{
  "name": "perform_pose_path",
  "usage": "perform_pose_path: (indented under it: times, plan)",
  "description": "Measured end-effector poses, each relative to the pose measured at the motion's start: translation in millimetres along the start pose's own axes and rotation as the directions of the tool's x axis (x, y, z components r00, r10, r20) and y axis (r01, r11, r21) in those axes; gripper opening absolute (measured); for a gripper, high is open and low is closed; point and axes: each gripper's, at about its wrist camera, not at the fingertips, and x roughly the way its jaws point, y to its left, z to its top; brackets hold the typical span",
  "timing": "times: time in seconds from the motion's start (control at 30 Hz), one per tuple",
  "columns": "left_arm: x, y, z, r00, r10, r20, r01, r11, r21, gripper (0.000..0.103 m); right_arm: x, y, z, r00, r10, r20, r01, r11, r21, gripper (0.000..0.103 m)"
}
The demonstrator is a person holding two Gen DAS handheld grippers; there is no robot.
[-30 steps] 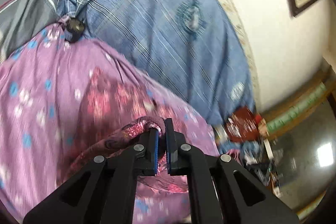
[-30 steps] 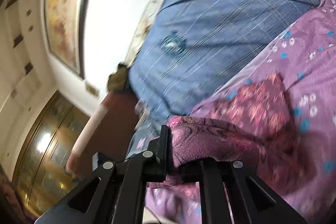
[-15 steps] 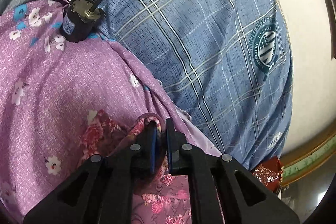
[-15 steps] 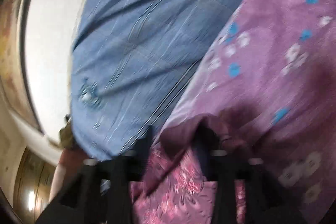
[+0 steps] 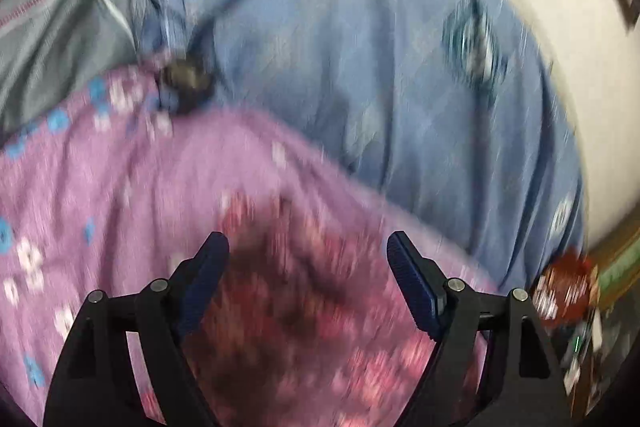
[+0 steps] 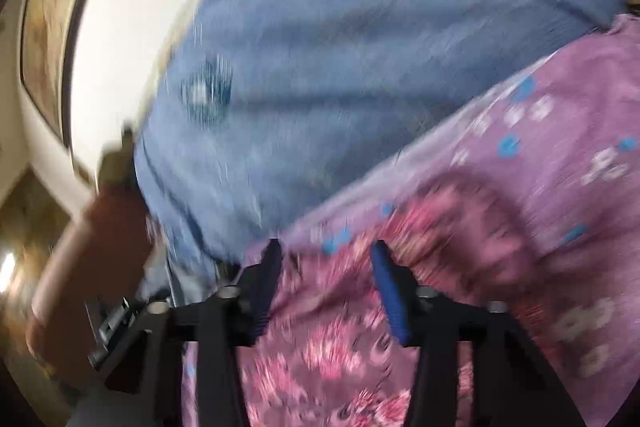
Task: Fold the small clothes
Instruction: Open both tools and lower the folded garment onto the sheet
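Note:
A small dark-pink flowered garment (image 5: pixel 304 307) lies on a purple cloth with blue and white flowers (image 5: pixel 120 187). My left gripper (image 5: pixel 308 255) hovers just over the garment. Its jaws are wide apart and opening, and nothing is pinched between the blue pads. In the right wrist view the same garment (image 6: pixel 332 339) lies under my right gripper (image 6: pixel 326 259). Those jaws stand apart and are closing, with the cloth below the gap and the pads not pressing on it. Both views are motion-blurred.
A blue checked bed cover (image 5: pixel 360 47) spreads beyond the purple cloth (image 6: pixel 560 147). A small dark cylinder (image 5: pixel 184 83) sits at the purple cloth's far edge, beside a grey quilt (image 5: pixel 60 27). A white wall (image 5: pixel 560 27) is behind. A brown bolster (image 6: pixel 92 247) lies at the left.
Both grippers were shut on a fold of the flowered garment and have let it go. The jaws now stand apart, and the garment lies flat on the purple cloth.

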Motion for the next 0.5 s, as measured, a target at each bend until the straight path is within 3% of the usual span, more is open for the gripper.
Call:
perform_pose_path:
  times: [0.13,0.2,0.27,0.3,0.37,0.43,0.5]
  plan:
    - [15,-13,-19,0.994,0.002,-0.114,0.008,0.996,0.094,0.081,57,20,-23,0.969,-0.078,-0.234,0.056,0.994,-0.098,0.028]
    - [22,-18,-20,0.990,-0.020,-0.139,0.038,0.991,0.129,0.081,84,32,-35,0.943,-0.133,-0.305,0.085,0.982,-0.167,0.028]
    - [35,-21,-19,0.987,-0.035,-0.155,0.059,0.987,0.153,0.081,103,34,-40,0.933,-0.176,-0.313,0.118,0.973,-0.196,0.028]
    - [43,-20,-16,0.991,-0.046,-0.129,0.066,0.986,0.150,0.082,111,33,-39,0.937,-0.175,-0.301,0.121,0.974,-0.192,0.028]
    - [58,-15,-6,0.997,-0.053,-0.048,0.059,0.989,0.139,0.082,116,26,-31,0.966,-0.120,-0.230,0.089,0.986,-0.142,0.032]
    - [71,-7,8,0.998,-0.063,-0.004,0.063,0.994,0.087,0.081,105,16,-23,0.996,-0.033,-0.083,0.027,0.997,-0.077,0.034]
    - [65,1,19,0.992,-0.100,0.080,0.098,0.995,0.033,0.082,84,8,-15,0.999,-0.003,0.054,0.006,0.999,-0.045,0.045]
